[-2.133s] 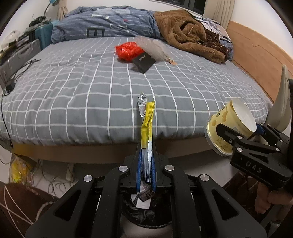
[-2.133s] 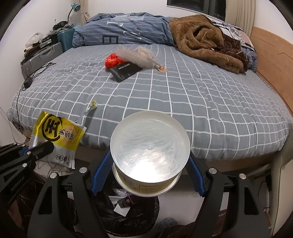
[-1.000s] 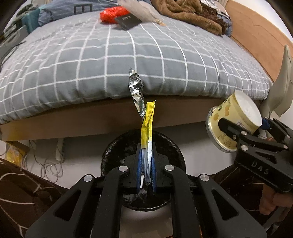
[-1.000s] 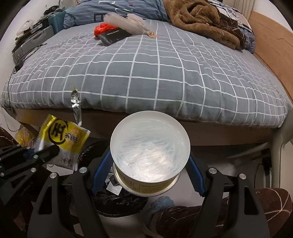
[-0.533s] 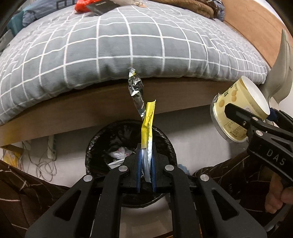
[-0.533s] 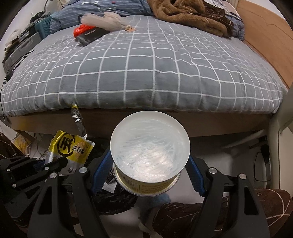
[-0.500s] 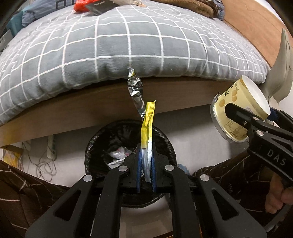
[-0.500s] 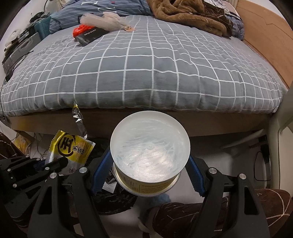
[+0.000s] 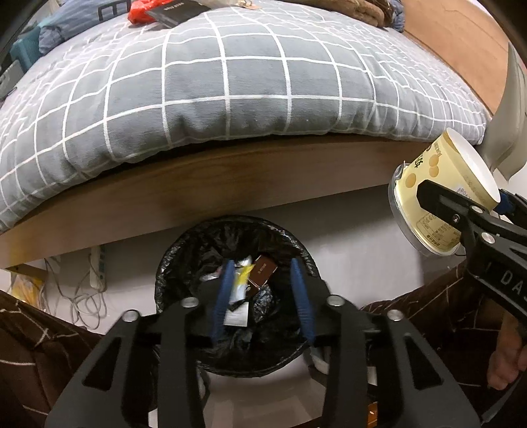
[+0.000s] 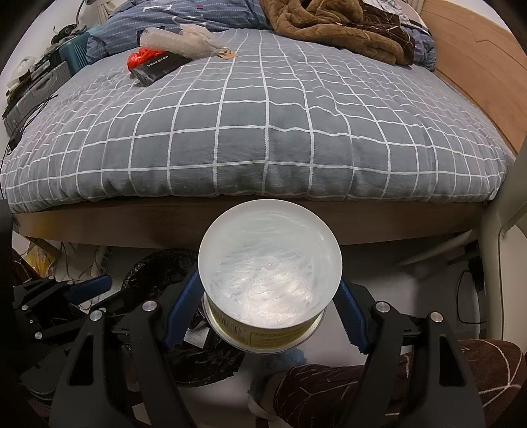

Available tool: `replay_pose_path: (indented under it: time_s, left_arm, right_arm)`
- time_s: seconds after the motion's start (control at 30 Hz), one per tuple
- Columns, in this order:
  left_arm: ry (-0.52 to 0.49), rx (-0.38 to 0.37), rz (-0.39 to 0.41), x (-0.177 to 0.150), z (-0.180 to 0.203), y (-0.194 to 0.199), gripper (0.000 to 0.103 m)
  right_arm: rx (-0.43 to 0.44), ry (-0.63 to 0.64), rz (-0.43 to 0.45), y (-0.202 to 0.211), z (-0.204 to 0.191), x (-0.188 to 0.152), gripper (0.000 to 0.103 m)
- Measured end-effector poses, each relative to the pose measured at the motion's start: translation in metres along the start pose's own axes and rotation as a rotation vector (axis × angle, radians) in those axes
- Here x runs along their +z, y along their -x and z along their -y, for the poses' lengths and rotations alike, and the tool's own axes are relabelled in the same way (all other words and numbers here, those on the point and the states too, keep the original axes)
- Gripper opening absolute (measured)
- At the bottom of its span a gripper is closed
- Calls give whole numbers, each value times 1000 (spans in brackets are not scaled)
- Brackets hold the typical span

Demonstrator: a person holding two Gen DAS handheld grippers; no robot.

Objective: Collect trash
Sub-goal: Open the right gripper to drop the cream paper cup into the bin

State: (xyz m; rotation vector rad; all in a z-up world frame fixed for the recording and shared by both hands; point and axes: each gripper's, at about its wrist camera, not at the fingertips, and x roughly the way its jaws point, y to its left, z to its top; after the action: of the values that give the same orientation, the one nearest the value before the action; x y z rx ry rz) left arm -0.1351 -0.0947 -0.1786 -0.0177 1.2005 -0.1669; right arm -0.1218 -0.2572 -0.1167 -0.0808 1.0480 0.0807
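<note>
Black-lined bin rim rings opening left tool.

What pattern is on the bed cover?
The bed cover is grey with a white grid of squares, clearest in the right wrist view.

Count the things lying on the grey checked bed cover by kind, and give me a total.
Crumpled red plastic wrapper: 1
Flat black box with white lettering: 1
Clear bubble-wrap piece: 1
Small tan paper tag: 1
Heaped brown fleece garment: 1
Total: 5

Both wrist cams look steeply down, close; share bed edge & bin.
</note>
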Motion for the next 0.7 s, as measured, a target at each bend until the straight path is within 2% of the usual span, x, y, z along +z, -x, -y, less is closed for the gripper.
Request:
replay_pose_path:
  time_s: [0.07,0.2,0.57,0.7]
  left_arm:
    - [8,7,13,1,-4,3,51]
    - [39,17,38,3,-16,12,60]
    - [121,67,113,7,-65,37,91]
    - [152,83,126,6,-83,43,95]
  right_arm:
    - [-1,0,0,-1,-1,1,72]
    - [4,4,4,-1,-5,4,72]
    - [38,64,23,0,-45,15,72]
    - [51,82,21,-1,-60,18,72]
